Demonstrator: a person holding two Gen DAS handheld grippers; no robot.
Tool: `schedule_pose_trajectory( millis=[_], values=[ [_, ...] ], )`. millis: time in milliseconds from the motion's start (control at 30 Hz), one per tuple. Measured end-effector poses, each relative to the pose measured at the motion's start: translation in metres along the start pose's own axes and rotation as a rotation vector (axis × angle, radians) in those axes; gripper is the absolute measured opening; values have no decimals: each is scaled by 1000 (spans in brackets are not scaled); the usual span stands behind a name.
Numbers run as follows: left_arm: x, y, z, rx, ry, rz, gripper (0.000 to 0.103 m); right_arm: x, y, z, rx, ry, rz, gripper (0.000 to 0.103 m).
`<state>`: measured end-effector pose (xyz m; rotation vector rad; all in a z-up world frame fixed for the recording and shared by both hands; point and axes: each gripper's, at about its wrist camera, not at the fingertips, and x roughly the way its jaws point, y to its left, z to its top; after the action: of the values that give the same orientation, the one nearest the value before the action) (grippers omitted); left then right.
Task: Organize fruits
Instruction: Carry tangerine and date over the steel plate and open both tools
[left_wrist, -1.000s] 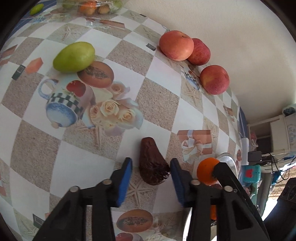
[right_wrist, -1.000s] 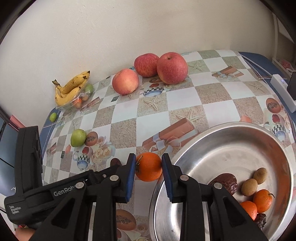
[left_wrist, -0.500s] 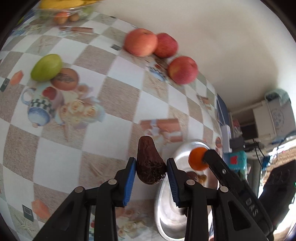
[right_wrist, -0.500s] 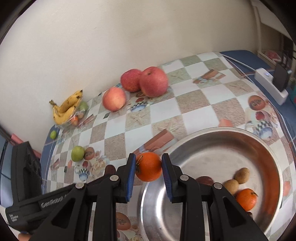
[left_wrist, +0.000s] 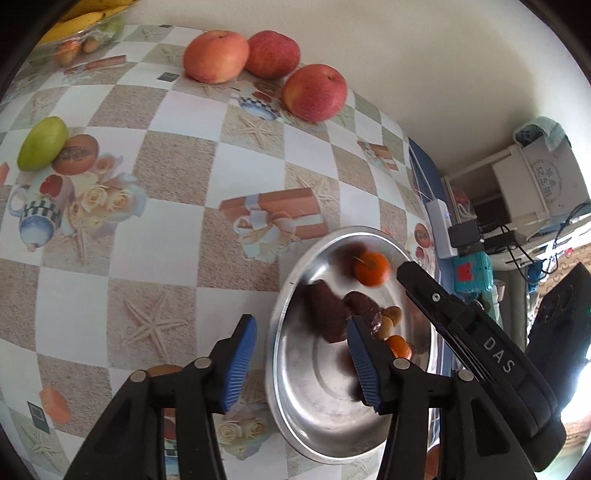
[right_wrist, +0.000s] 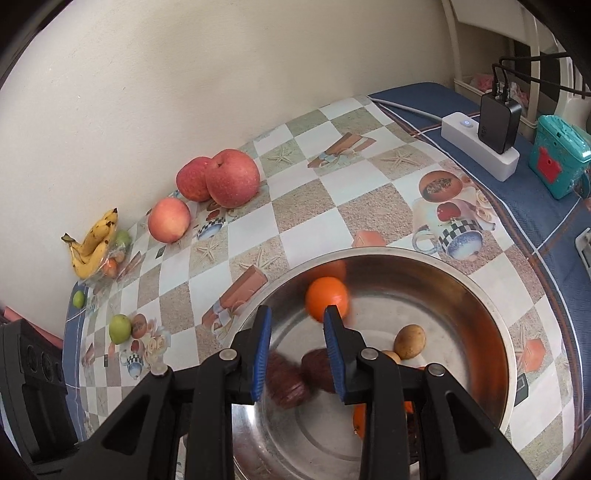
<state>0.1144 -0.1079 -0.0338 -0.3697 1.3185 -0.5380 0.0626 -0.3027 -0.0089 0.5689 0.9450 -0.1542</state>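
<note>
A steel bowl (left_wrist: 295, 369) (right_wrist: 491, 321) sits on the patterned tablecloth. My left gripper (left_wrist: 301, 363) is open over its near rim; a dark brown fruit (left_wrist: 327, 314), blurred, lies free in the bowl just beyond the fingers. My right gripper (right_wrist: 297, 349) is open above the bowl; an orange (right_wrist: 327, 299) (left_wrist: 371, 267), blurred, is loose inside beyond the fingertips. More brown fruit (right_wrist: 286, 380), small kiwis (right_wrist: 410, 336) and tangerines (left_wrist: 399, 345) lie in the bowl.
Three red apples (left_wrist: 314, 92) (right_wrist: 232, 177) stand along the wall. A green pear (left_wrist: 42, 142) (right_wrist: 120, 328) lies left. Bananas (right_wrist: 94, 243) sit in the far corner. A power strip with charger (right_wrist: 480, 144) and a teal box (right_wrist: 557, 155) are at right.
Both grippers moved over the bowl and opened. The brown fruit left my left gripper and the orange left my right gripper; both now lie in the bowl.
</note>
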Motion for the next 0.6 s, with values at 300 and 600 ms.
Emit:
schedule_pose_trajectory(
  millis=[300,600],
  values=[
    [-9,36,7,-78,-57,270,86,11,11,-6,-63,38,-75,65],
    [-21,56,11,-94,-148,491,103,19,29,-14,-152,60,-126,79]
  ],
)
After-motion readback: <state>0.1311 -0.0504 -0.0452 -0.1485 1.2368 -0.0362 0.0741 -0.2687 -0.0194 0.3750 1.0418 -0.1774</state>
